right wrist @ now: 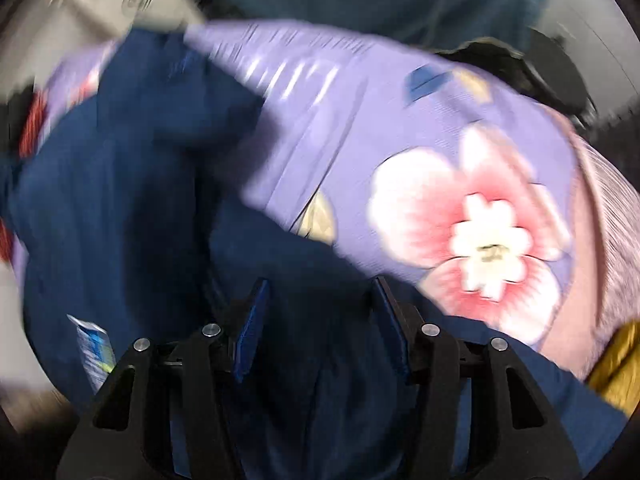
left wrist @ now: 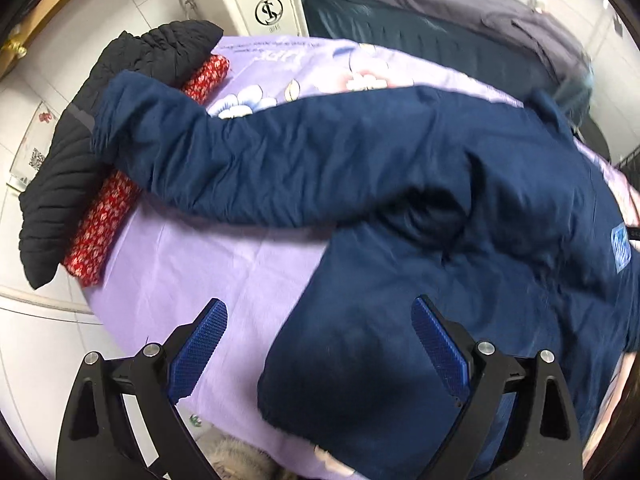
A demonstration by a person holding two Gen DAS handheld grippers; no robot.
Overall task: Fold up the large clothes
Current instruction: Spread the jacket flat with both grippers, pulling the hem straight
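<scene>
While the left gripper (left wrist: 320, 340) is hanging with its jaws spread wide and nothing between them, its blue pads (left wrist: 198, 354) are bracketing the lower hem of the navy jacket (left wrist: 400, 200), which is lying spread over the lilac floral sheet (left wrist: 224, 264). The right gripper (right wrist: 320, 320) is hovering low over the same jacket, jaws parted and gripping nothing as far as the heavy blur allows, with dark cloth filling the gap beneath them. Judging by this, the fold is only beginning: the body is lying flat, and one sleeve (left wrist: 168, 136) is reaching toward 10 o'clock in the left view, not yet brought in. The next move is probably calling for a pinch on the hem or sleeve cuff, then a carry across the body; thick padded cloth like this is likely resisting a crisp crease. Further out, a red patterned roll (left wrist: 100, 232) and a black quilted garment (left wrist: 60, 184) are sitting at 9 o'clock, at the sheet's edge, the sleeve end overlapping them. No bin, basket or other container is showing in either view, so nothing is being held in one.
</scene>
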